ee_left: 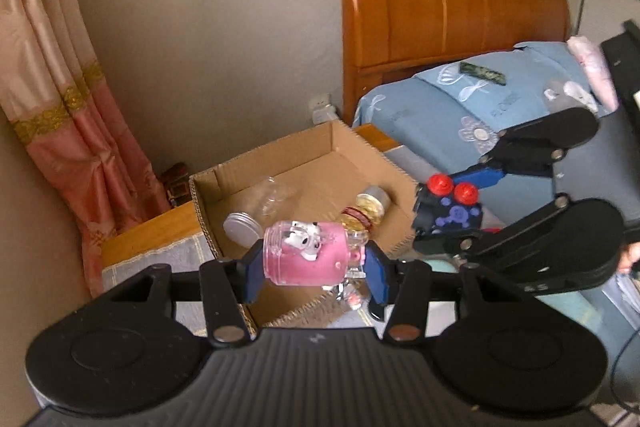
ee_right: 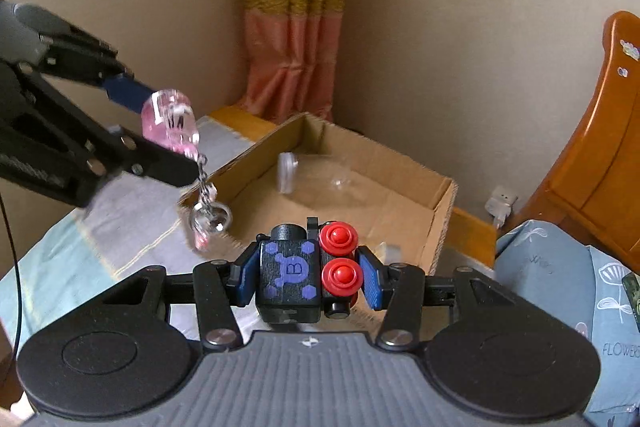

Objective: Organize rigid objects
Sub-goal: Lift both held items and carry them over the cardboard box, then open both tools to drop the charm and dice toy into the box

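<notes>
Beside the bed [ee_left: 460, 107], above the cardboard box [ee_left: 304, 163], the left gripper [ee_left: 316, 263] squeezed the pink toy jar [ee_left: 308, 251] lying sideways between its fingers, while the right gripper [ee_right: 306, 277] pinched the black toy block [ee_right: 290, 275], red buttons up.

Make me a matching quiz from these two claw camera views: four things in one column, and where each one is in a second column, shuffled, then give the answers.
Things:
1. pink keychain bottle
2. black cube toy with red buttons
3. clear jar with silver lid
4. pink curtain

Places:
A. lying inside the cardboard box
B. held in the right claw
C. hanging by the wall
D. held in the left claw

Pairs: 1-D, 2-B, 3-A, 4-C
</notes>
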